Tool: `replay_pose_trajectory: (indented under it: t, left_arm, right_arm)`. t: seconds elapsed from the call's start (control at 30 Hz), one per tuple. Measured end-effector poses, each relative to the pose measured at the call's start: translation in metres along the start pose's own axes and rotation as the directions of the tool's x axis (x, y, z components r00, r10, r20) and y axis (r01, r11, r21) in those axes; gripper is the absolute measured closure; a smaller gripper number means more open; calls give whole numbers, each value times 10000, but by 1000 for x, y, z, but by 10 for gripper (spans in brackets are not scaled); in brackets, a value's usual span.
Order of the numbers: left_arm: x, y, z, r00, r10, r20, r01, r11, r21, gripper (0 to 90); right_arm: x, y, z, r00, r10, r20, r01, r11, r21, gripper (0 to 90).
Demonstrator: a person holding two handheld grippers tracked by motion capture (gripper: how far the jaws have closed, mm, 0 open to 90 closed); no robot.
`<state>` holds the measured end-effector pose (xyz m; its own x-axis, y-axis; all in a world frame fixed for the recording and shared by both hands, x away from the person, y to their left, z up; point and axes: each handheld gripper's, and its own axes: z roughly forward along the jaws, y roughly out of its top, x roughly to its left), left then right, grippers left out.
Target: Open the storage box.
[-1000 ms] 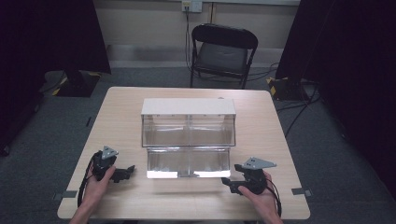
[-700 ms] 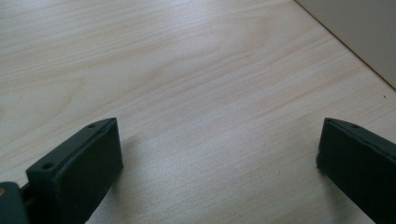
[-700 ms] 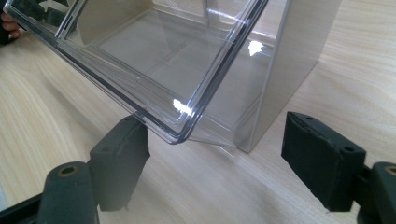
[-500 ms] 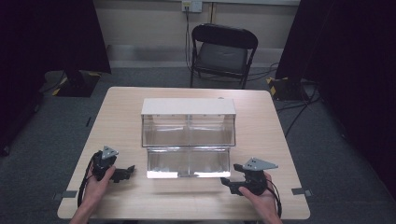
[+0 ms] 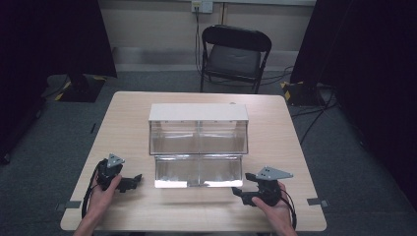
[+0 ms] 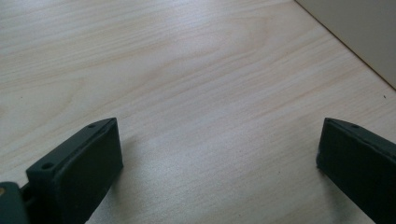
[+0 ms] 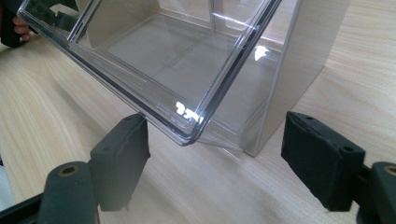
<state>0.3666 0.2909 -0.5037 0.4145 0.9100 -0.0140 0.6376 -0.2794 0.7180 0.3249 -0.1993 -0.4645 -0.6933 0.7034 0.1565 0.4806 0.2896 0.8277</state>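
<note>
A person is sitting at the near edge of the worktop [image 5: 129,123], holding a gripper in each hand. The clear bin unit [image 5: 198,129] is standing mid-worktop under its white housing [image 5: 198,112], and its clear drawer [image 5: 199,170] is tilting out toward the near side. The right gripper [image 5: 242,185] is resting just beside the drawer's near right corner, with its jaws standing apart and gripping nothing. In the right gripper view that corner is hanging just beyond the gap between the jaws. The left gripper [image 5: 137,178] is lying near the drawer's left end, apart from it, its jaws also spread wide over bare wood. A black folding chair [image 5: 231,54] is standing beyond the far edge.
</note>
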Motion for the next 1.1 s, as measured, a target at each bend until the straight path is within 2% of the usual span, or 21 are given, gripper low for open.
replay_pose_trajectory:
  t: [0.13, 0.2, 0.27, 1.1]
  left_arm:
    - [0, 0, 0, 10000, 10, -2, -10, 10000, 3, 0]
    - [0, 0, 0, 10000, 4, 0, -4, 10000, 0, 0]
    - [0, 0, 0, 10000, 9, -3, -9, 10000, 1, 0]
    - [0, 0, 0, 10000, 9, -2, -9, 10000, 1, 0]
  right_arm:
    - [0, 0, 0, 10000, -15, -94, 14, 10000, -17, 234]
    - [0, 1, -2, 9987, 119, -490, -129, 9997, -208, 232]
    - [2, 2, -3, 9993, -6, -373, -3, 9997, -254, 232]
    - [2, 3, -6, 9985, -13, -548, -9, 9992, -404, 233]
